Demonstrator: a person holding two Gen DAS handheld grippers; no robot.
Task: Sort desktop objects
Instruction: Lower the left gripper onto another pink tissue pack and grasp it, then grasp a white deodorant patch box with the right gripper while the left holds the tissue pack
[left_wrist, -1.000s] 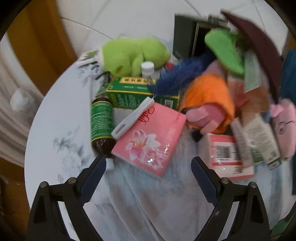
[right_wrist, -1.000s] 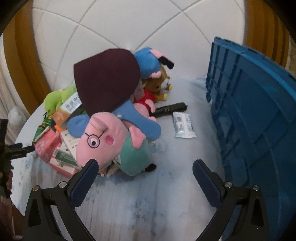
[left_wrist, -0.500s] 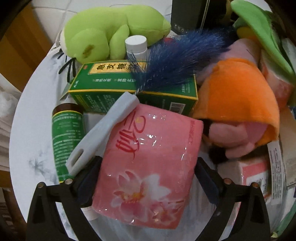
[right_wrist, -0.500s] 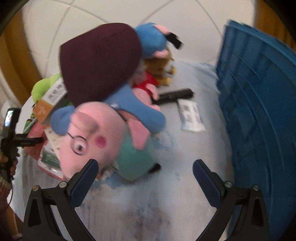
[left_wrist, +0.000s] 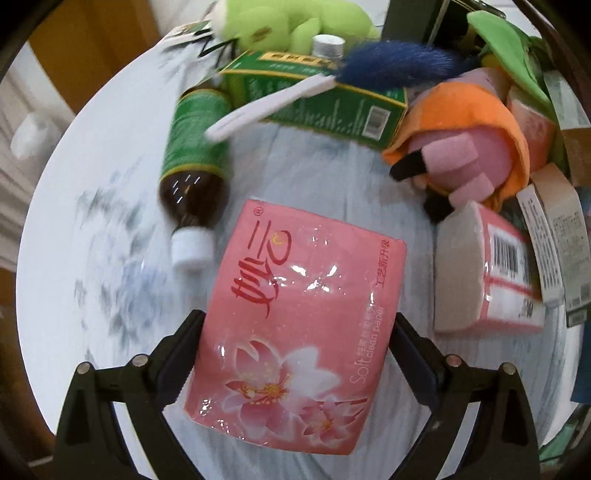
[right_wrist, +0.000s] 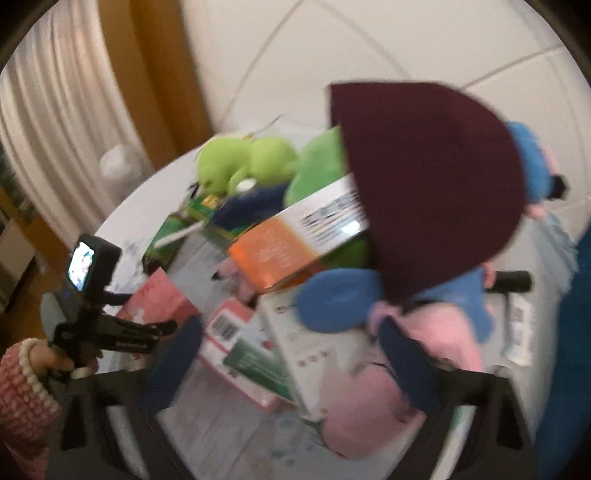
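A pink tissue pack (left_wrist: 295, 325) with a flower print sits between the fingers of my left gripper (left_wrist: 299, 332), and both pads press its sides. It is clear of the pile on the white table (left_wrist: 92, 221). In the right wrist view the same pack (right_wrist: 159, 299) shows beyond the left gripper (right_wrist: 162, 326), which a hand (right_wrist: 44, 362) in a pink knit sleeve holds. My right gripper (right_wrist: 288, 354) hangs over the pile with its jaws closing. A white box (right_wrist: 314, 354) and a green-and-white box (right_wrist: 258, 365) lie between its fingers, beside a pink pig plush (right_wrist: 388, 406). The blurred view shows no pad contact.
A brown bottle (left_wrist: 195, 155), a green box (left_wrist: 321, 96), a blue brush (left_wrist: 388, 62), a green plush (left_wrist: 288, 22), an orange-hooded plush (left_wrist: 476, 147) and a second tissue pack (left_wrist: 491, 280) crowd the table. A maroon hat (right_wrist: 424, 177) tops the pile. A blue bin (right_wrist: 576, 332) stands right.
The left gripper dropped onto the pink pack, closed on it and drew it away from the brush and green box. The right gripper swung left over the boxes and its fingers came closer together.
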